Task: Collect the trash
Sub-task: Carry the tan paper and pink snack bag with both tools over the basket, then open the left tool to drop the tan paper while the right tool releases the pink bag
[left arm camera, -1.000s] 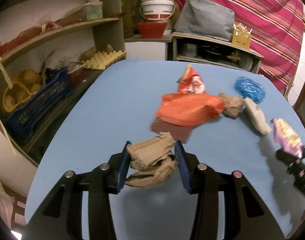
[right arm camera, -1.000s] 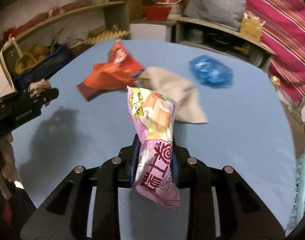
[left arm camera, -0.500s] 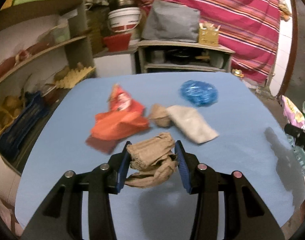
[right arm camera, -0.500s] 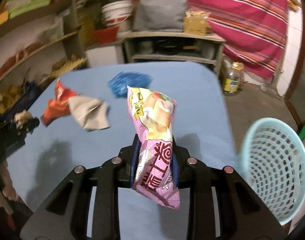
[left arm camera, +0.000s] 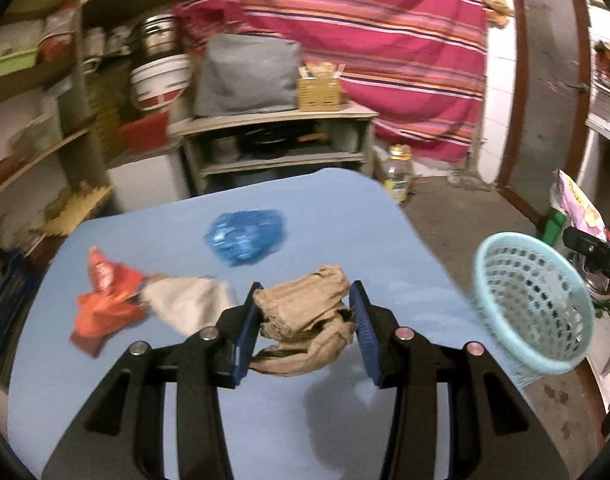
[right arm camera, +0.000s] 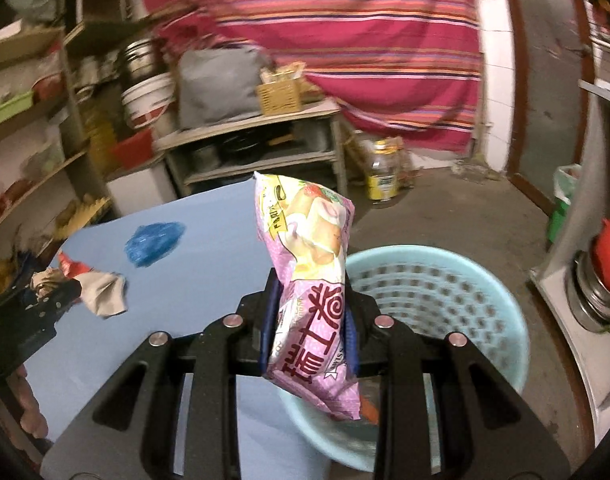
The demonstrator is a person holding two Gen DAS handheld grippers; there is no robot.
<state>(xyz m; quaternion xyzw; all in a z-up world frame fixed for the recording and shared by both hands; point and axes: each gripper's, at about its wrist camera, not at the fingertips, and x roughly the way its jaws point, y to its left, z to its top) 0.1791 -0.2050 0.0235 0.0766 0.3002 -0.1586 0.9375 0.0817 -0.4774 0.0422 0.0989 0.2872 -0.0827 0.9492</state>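
The pink snack wrapper [right arm camera: 311, 284] stands upright, clamped between the jaws of the right gripper [right arm camera: 308, 322], with its lower end hanging over the rim of the light blue mesh basket [right arm camera: 457, 292], which sits on the floor just beside the corner of the blue table [right arm camera: 117, 344]; judging from this, the drop is about to happen but the wrapper is not yet in. The left gripper [left arm camera: 306, 330] grasps a crumpled brown paper wad [left arm camera: 305, 320] above the table, well apart from the basket [left arm camera: 533, 304]. Left on the table lie a blue plastic bag [left arm camera: 245, 237], an orange-red wrapper [left arm camera: 105, 304] and a beige crumpled paper [left arm camera: 185, 306] touching it. So most of the collecting appears to remain. An orange scrap seems to peek out under the pink wrapper in the basket, but the basket's bottom is largely hidden by gripper and wrapper, so I cannot tell what it already holds. Motion blur smears the orange-red heap; whether more pieces lie under it is unclear.
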